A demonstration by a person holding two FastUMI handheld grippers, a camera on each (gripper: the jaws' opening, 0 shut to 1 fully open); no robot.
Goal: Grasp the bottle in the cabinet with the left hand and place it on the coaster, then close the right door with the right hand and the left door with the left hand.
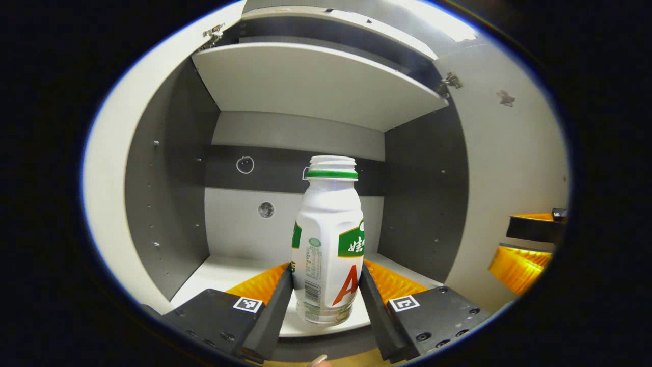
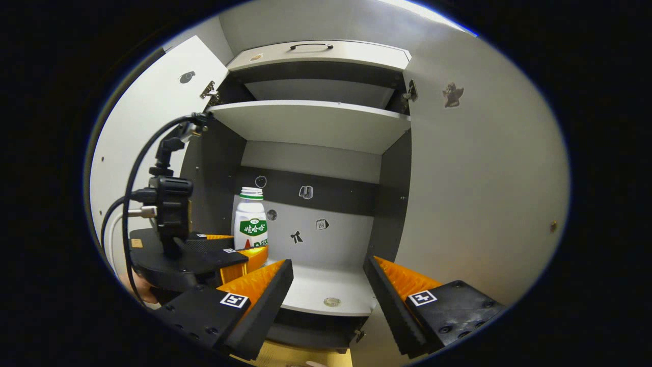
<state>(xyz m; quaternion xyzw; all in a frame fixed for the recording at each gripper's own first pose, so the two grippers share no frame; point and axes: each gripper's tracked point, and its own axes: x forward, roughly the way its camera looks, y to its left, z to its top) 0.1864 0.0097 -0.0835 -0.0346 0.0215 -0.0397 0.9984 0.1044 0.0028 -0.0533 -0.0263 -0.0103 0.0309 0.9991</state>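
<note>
Pinching the white plastic bottle with green collar [image 1: 328, 239] between our left gripper [image 1: 326, 295] fingers, we hold it upright inside the grey open cabinet [image 1: 173, 204]. Our right gripper [image 2: 328, 288] hangs before the lower shelf [image 2: 326, 290], fingers spread apart.

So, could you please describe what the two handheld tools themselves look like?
Each tool has two wedge-shaped, ribbed fingers on black blocks fixed with screws, each block carrying a small square black-and-white marker. Seen in the right gripper view, the left tool has a black camera mount on top, trailing black cables.

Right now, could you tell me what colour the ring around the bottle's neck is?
Green, on the white bottle; the ring shows best in the left gripper view.
</note>
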